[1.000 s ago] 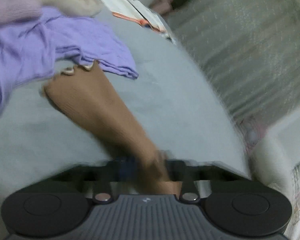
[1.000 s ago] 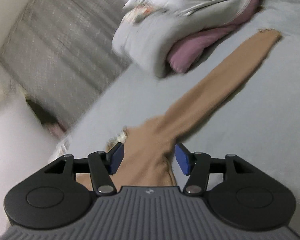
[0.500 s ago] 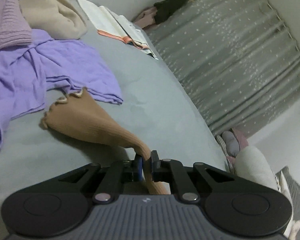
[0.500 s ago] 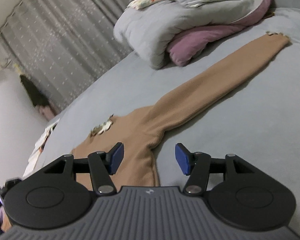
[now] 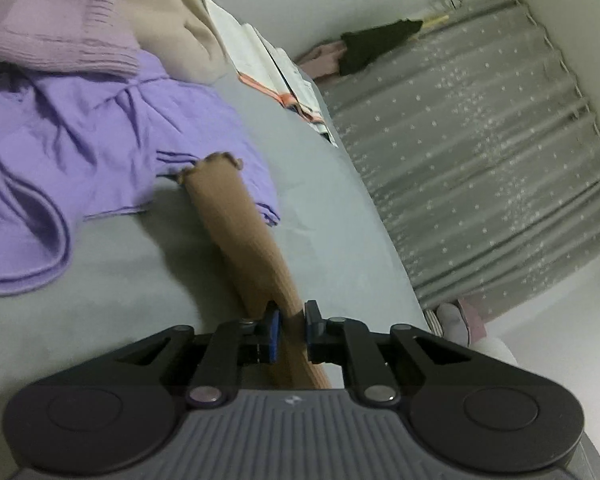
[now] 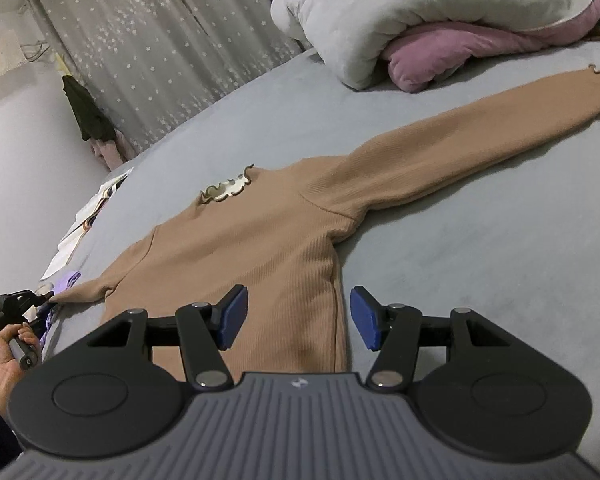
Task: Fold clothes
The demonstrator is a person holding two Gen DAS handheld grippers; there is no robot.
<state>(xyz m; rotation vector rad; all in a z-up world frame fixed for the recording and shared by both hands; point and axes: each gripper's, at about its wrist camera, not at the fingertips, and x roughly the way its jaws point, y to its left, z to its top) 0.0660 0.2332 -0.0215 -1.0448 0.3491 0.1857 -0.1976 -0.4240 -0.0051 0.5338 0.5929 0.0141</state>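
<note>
A tan ribbed sweater (image 6: 260,240) with a frilled collar lies flat, face up, on the grey bed (image 6: 480,260). Its one sleeve (image 6: 480,136) stretches out to the far right. My left gripper (image 5: 290,322) is shut on the other sleeve (image 5: 240,224), whose frilled cuff rests on a purple garment (image 5: 80,140). My right gripper (image 6: 296,316) is open and empty, just above the sweater's right side edge near the hem. The left gripper also shows at the far left of the right wrist view (image 6: 16,304).
A pink knit (image 5: 52,32) and a beige garment (image 5: 168,28) lie beyond the purple one. An open book (image 5: 268,68) sits at the bed's edge. A rolled grey and pink duvet (image 6: 440,28) lies at the far right. Grey curtains (image 6: 160,48) hang behind.
My left gripper has pulled the sleeve straight and out, its cuff now over the purple garment. My right gripper has drawn back from the armpit toward the hem, still open.
</note>
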